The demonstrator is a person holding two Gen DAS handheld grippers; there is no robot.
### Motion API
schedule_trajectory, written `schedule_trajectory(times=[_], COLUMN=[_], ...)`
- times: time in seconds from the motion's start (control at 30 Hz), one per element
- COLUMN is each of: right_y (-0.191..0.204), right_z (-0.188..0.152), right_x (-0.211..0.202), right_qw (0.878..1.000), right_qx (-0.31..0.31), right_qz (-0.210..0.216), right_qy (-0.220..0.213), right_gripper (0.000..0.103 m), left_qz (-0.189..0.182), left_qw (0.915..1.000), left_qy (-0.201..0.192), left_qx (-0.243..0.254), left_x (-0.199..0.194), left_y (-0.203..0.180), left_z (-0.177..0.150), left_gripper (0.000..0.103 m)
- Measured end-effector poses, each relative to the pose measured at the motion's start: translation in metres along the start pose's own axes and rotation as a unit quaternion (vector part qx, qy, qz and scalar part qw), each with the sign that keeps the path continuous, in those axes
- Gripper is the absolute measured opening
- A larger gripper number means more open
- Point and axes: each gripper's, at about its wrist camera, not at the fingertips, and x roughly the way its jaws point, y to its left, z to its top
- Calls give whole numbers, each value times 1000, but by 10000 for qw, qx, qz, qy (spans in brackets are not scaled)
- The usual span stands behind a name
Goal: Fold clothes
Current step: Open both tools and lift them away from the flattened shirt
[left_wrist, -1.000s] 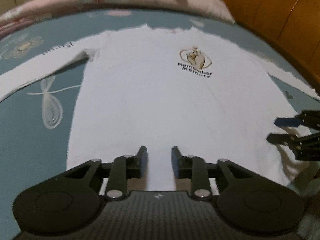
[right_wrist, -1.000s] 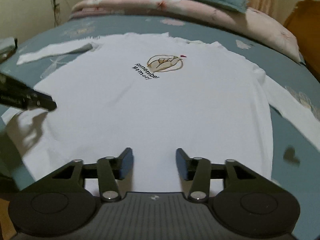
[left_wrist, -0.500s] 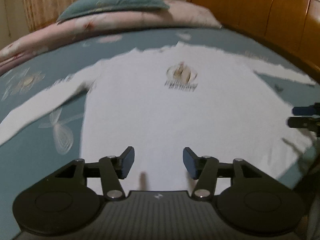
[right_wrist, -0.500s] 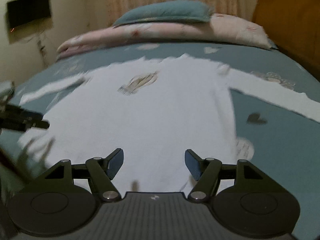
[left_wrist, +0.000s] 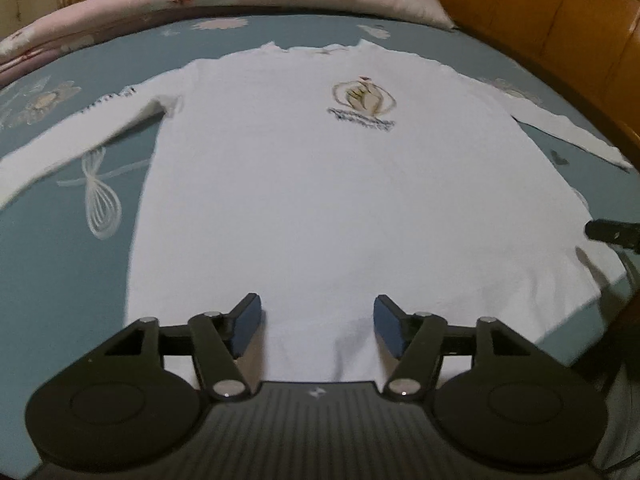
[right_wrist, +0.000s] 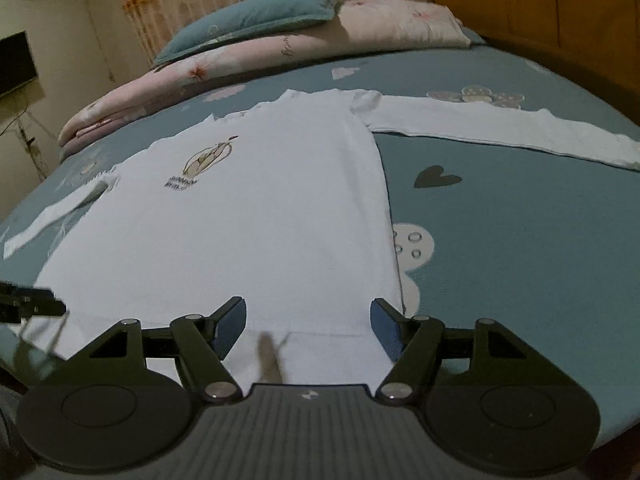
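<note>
One white long-sleeved shirt [left_wrist: 320, 200] lies flat on the bedsheet [right_wrist: 520, 240]; left gripper [left_wrist: 317, 330] and right gripper [right_wrist: 307, 326] both spread, empty.

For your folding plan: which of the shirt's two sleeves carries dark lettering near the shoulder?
The sleeve on the wearer's right, screen-left in both views; the other sleeve is plain white.

Nothing is reading clearly. The shirt [left_wrist: 340, 200] is carrying a chest print [left_wrist: 362, 106]: a gold emblem over two lines of dark lettering, too blurred to make out in either view. Dark marks are running along its left sleeve [left_wrist: 76, 140], also illegible. A line of script is showing on the pink quilt [right_wrist: 288, 46] in the right wrist view, too small to tell.
</note>
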Motion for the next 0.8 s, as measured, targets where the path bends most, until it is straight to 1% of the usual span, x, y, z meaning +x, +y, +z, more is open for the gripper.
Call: schedule_trajectory(times=[0.03, 0.1, 0.2, 0.27, 0.33, 0.43, 0.47, 0.53, 0.6, 0.63, 0.7, 0.73, 0.8], right_y=[2, 9, 18, 21, 21, 17, 15, 15, 14, 12, 8, 8, 12], right_z=[9, 35, 78, 101, 121, 123, 120, 117, 117, 115, 110, 108, 106], right_x=[2, 12, 46, 75, 107, 145, 152, 154, 152, 151, 149, 148, 147], right_qw=[9999, 9993, 9978, 9977, 9979, 9977, 9974, 9978, 9985, 9984, 9978, 9972, 9948], right_qx=[-26, -164, -333, -324, -241, 19, 20, -203, -410, -475, -626, -712, -970], right_qz=[47, 146, 308, 450, 568, 650, 661, 553, 161, 48, 41, -29, -186], right_qy=[-94, -307, -483, -379, -186, 207, 302, 296, 314, 309, 235, 216, 250], right_gripper=[74, 78, 79, 80, 80, 80, 80, 80, 80, 80, 80, 80, 80], left_qz=[14, -37, -85, -81, -97, -131, -62, 76, 215, 284, 423, 492, 642], left_qw=[10000, 9994, 9987, 9982, 9987, 9992, 9993, 9993, 9991, 9989, 9983, 9979, 9969], left_qy=[-90, -332, -493, -570, -495, -362, -342, -301, -261, -241, -200, -180, -88], left_qx=[-9, 20, 107, 178, 68, -118, -148, -207, -267, -297, -356, -386, -442], left_x=[-2, 2, 18, 35, 58, 90, 92, 94, 96, 97, 99, 101, 101], left_y=[0, -3, -14, -22, -23, -20, -15, -5, 5, 10, 20, 25, 37], left_z=[8, 32, 70, 93, 107, 120, 119, 116, 113, 112, 109, 107, 104], left_gripper=[68, 76, 77, 78, 78, 78, 78, 78, 80, 80, 80, 80, 87])
